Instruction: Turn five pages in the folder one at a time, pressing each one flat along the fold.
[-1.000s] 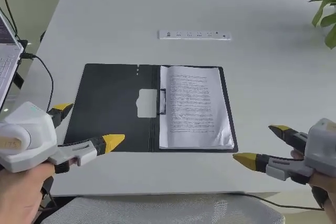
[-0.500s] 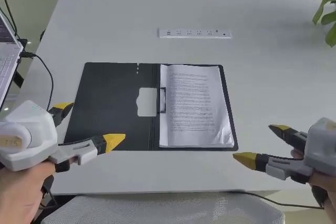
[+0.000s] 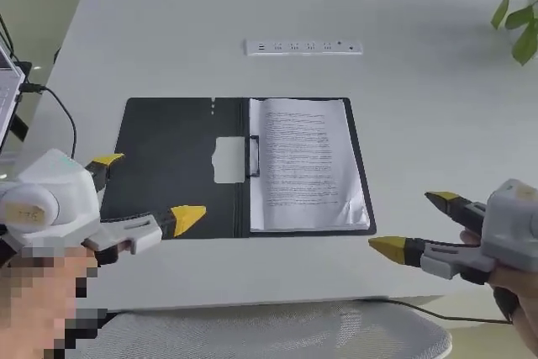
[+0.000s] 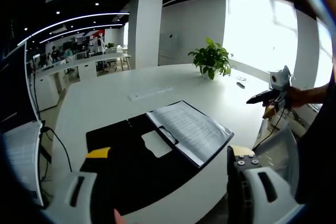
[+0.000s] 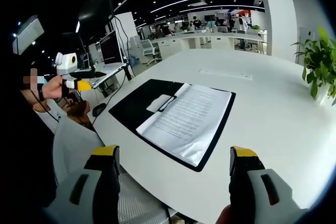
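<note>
Near-left edge: left gripper (image 3: 150,187), jaws wide apart, empty, tips over the left half of the folder (image 3: 168,145).
Middle of surface: folder open flat; black cover left, pages (image 3: 307,166) stacked right.
Toward far edge: power strip (image 3: 304,46), beyond the folder.
Near-right edge: right gripper (image 3: 414,223), jaws wide apart, empty, apart from the folder's near-right corner.
Far-right corner: plant (image 3: 517,2).
</note>
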Demonstrator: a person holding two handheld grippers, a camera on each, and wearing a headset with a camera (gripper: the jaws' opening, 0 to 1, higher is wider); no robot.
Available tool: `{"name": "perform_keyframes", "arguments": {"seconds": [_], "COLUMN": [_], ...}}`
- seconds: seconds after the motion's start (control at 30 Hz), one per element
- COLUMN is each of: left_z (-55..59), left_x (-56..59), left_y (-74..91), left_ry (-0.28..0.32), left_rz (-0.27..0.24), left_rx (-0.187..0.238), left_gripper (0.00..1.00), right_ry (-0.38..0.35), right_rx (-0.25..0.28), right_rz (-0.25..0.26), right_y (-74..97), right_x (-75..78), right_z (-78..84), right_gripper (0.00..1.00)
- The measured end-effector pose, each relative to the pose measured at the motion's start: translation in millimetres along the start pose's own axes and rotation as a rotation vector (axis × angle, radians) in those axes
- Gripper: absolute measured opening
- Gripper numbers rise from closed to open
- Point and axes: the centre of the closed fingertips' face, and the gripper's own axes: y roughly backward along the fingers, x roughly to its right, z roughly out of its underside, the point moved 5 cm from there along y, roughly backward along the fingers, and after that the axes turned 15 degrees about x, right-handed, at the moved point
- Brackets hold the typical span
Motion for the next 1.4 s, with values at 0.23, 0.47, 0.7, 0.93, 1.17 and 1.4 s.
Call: {"name": "perform_keyframes", "arguments": {"seconds": [0.23,0.47,0.7,0.93,1.17,1.4], "left_z": [-3.3,-7.7,-9.9,-12.4,-12.1,3.6], "left_x": [8.0,19.5,35.9,54.6,74.6,99.4], "left_y": [-17.7,-40.6,-68.6,-99.5,-126.8,-151.1], "left_ry": [-0.010,-0.023,-0.039,-0.049,-0.046,-0.030], "left_rz": [0.044,0.099,0.171,0.244,0.307,0.361], "left_rx": [-0.001,-0.002,-0.009,-0.009,-0.006,-0.030], "left_gripper": [0.88,0.88,0.87,0.87,0.86,0.86], "right_ry": [-0.003,-0.009,-0.017,-0.023,-0.028,-0.034], "right_rx": [0.001,0.002,0.007,0.010,0.014,0.012], "right_rz": [0.009,0.019,0.030,0.038,0.042,0.044], "right_y": [3.0,6.4,8.3,9.1,7.8,7.5], "right_x": [1.4,2.6,5.6,9.6,12.2,15.5], "right_z": [-0.5,-0.4,-0.1,0.2,-0.2,3.3], "right_gripper": [0.86,0.86,0.86,0.85,0.85,0.85]}}
